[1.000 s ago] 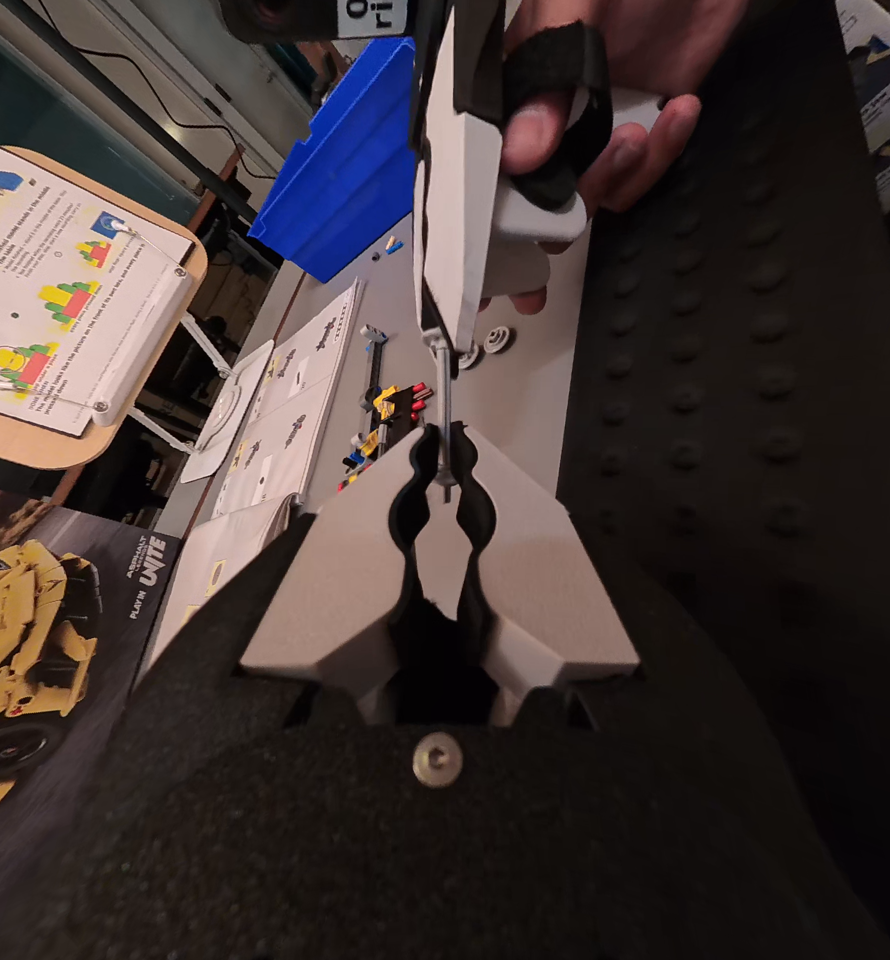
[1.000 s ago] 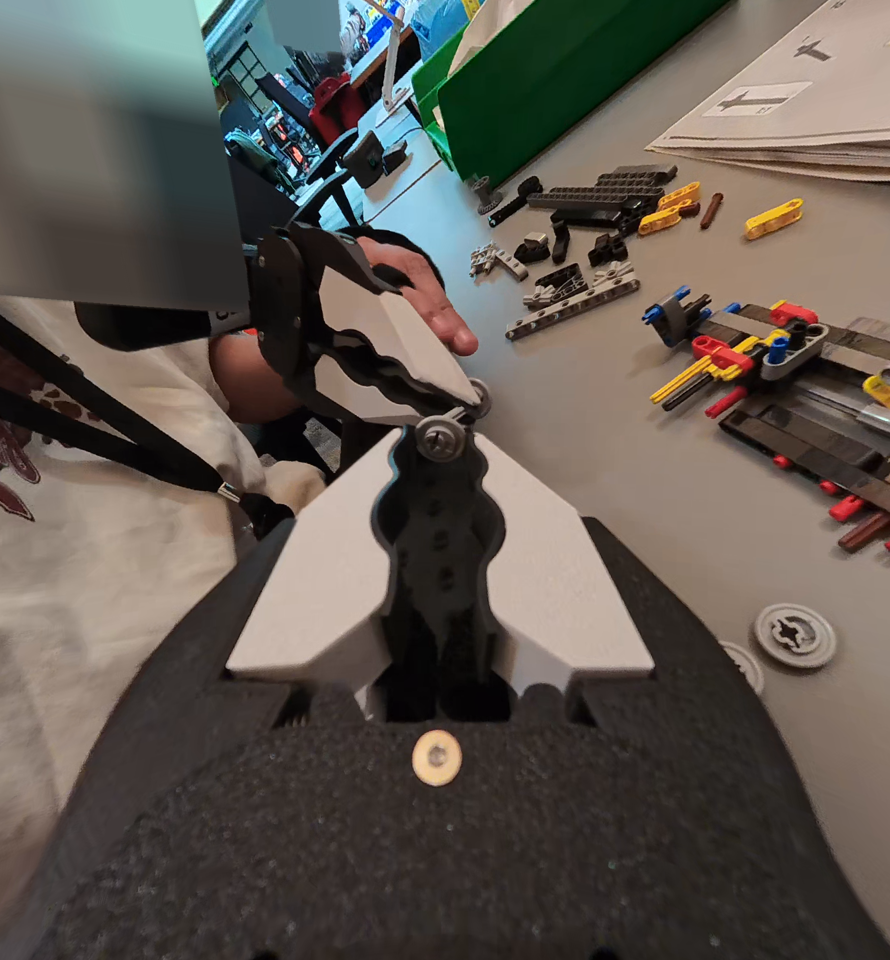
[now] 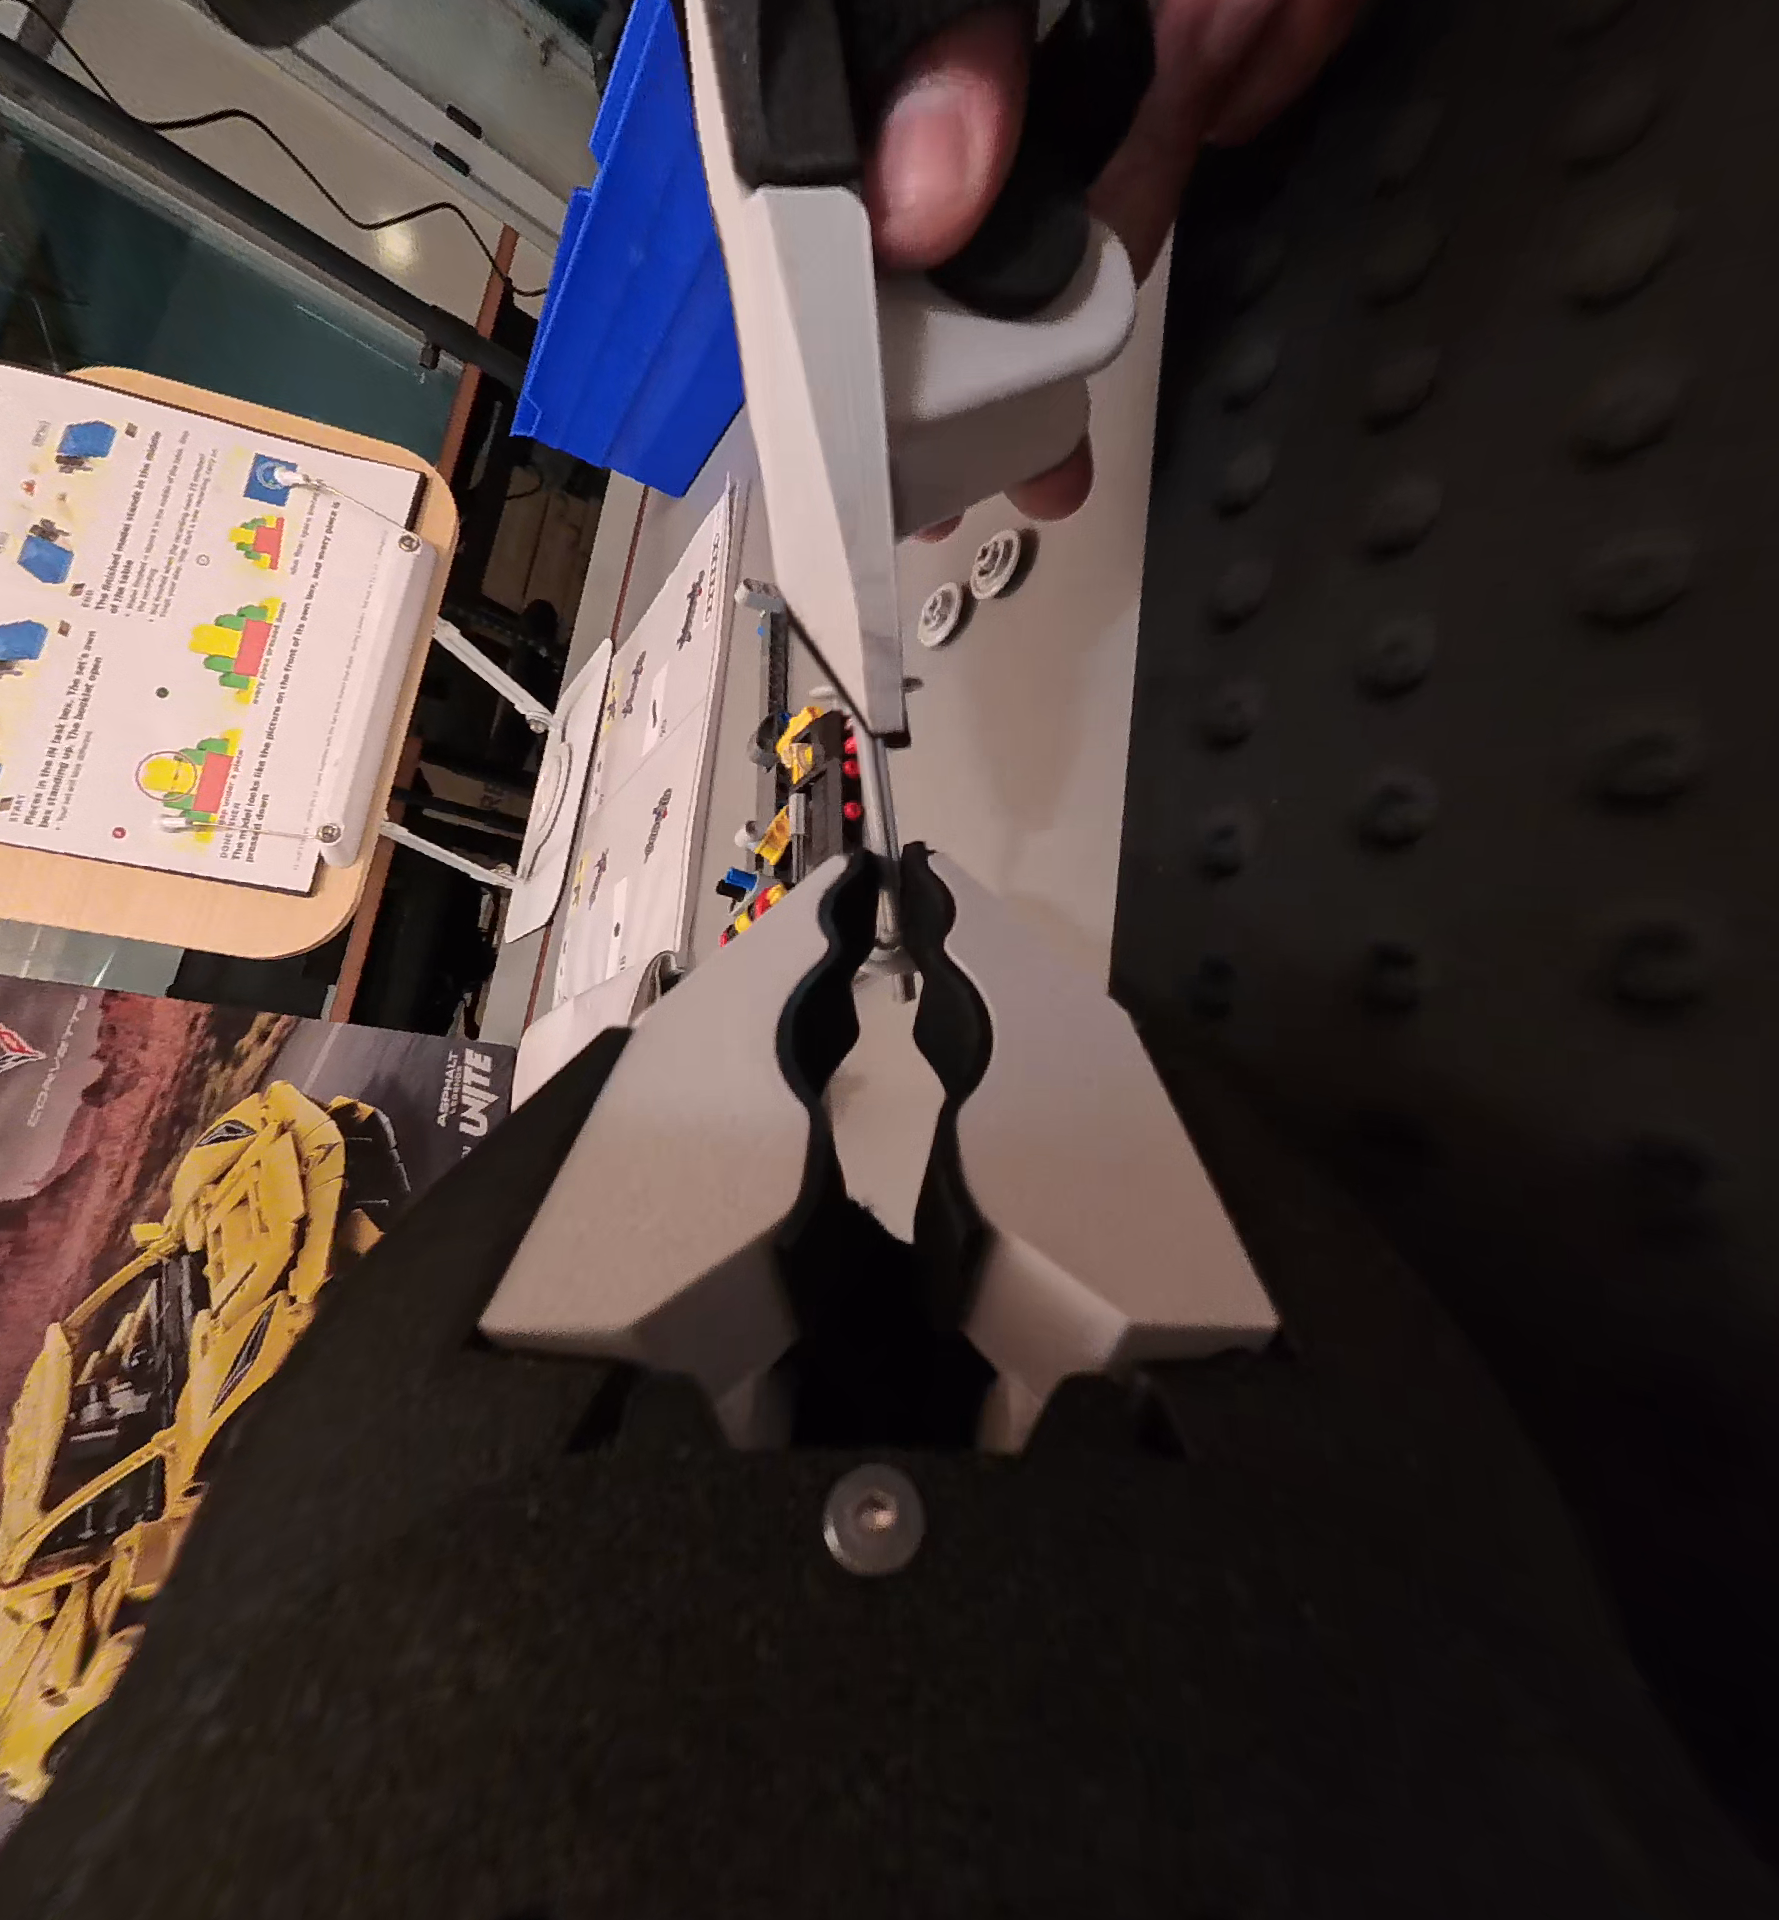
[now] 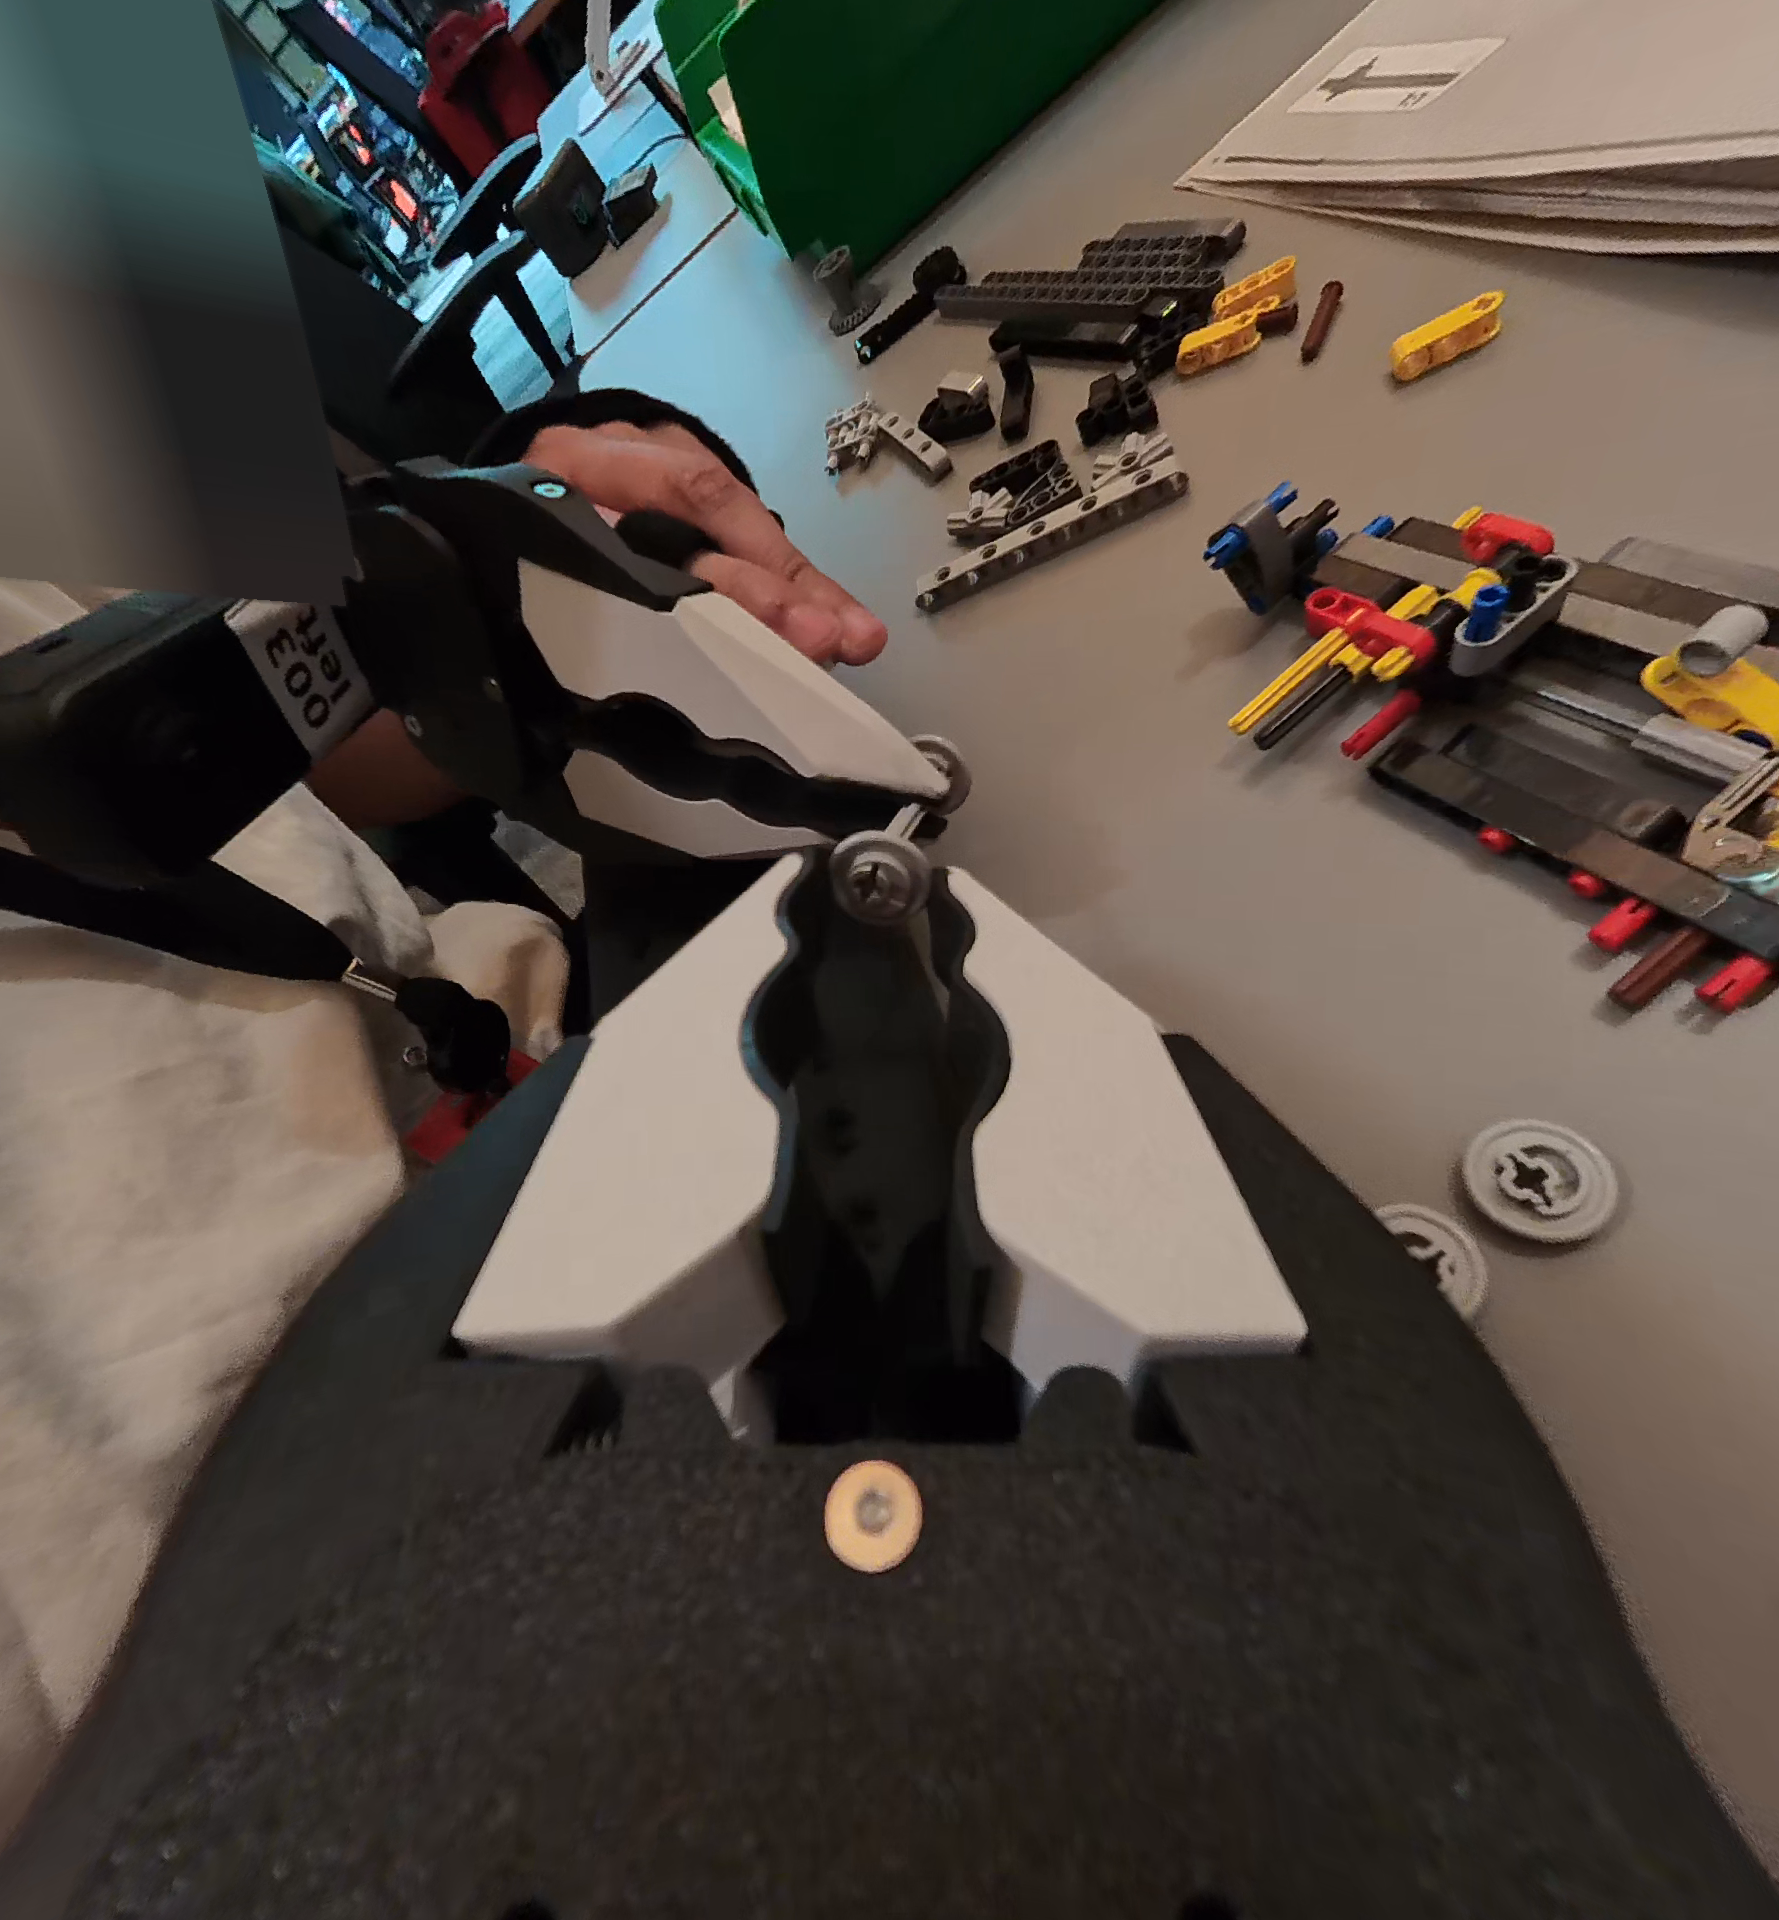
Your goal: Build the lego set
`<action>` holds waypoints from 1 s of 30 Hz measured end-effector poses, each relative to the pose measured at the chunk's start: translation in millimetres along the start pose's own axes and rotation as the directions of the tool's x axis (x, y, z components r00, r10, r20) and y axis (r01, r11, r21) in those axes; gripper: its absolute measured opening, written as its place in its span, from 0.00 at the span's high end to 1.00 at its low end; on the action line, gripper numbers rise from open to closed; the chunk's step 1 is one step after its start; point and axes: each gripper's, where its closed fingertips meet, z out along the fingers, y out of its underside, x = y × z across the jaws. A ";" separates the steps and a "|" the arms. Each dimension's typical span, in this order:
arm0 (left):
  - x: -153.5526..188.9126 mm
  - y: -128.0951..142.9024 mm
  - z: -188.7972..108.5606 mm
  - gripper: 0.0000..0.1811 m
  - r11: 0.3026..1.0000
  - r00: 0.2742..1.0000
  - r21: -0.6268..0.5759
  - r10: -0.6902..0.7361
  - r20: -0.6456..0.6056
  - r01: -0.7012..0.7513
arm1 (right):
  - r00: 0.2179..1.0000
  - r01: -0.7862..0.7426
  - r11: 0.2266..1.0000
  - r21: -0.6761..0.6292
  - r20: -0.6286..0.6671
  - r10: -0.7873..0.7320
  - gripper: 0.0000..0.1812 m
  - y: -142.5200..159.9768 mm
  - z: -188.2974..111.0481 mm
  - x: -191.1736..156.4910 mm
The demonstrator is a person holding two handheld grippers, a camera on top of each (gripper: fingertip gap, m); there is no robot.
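Here we held a thin grey rod (image 3: 883,821) lengthwise between both tongs, left tongs (image 3: 890,914) clamped on one end, right tongs (image 4: 880,883) clamped on its wheel (image 4: 880,876), above the worktop (image 4: 1228,935).

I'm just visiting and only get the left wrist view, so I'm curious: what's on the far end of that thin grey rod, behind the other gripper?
Observer: The right gripper is shut on a grey disc with a cross-shaped hole, which sits on the end of the axle.
Operator: I only see a blue bin. Is there any other storage on the table?
Observer: Yes, a green bin stands at the far edge, just beyond a cluster of black beams.
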 end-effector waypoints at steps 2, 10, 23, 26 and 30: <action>0.1 0.7 0.2 0.98 1.000 1.000 -0.006 0.005 0.002 -0.005 | 1.000 -0.023 1.000 0.009 -0.004 0.023 0.90 -0.5 1.1 -1.1; 1.5 5.8 2.4 0.99 0.998 0.999 -0.049 0.051 0.016 -0.050 | 0.997 -0.025 1.000 -0.006 -0.079 0.024 0.88 2.5 5.7 1.7; 8.3 5.2 4.3 0.98 0.996 0.998 -0.050 0.068 -0.018 -0.069 | 0.996 -0.062 0.998 -0.007 -0.060 0.061 0.88 2.8 7.3 4.8; 9.2 2.6 4.5 0.98 0.996 0.997 -0.041 0.073 -0.018 -0.073 | 0.997 -0.073 0.997 -0.025 -0.001 0.073 0.91 3.8 10.6 -1.9; 7.0 6.4 5.5 0.98 0.996 0.998 -0.059 0.061 -0.012 -0.062 | 0.999 -0.025 0.998 -0.060 -0.043 0.022 0.92 6.6 16.6 -0.8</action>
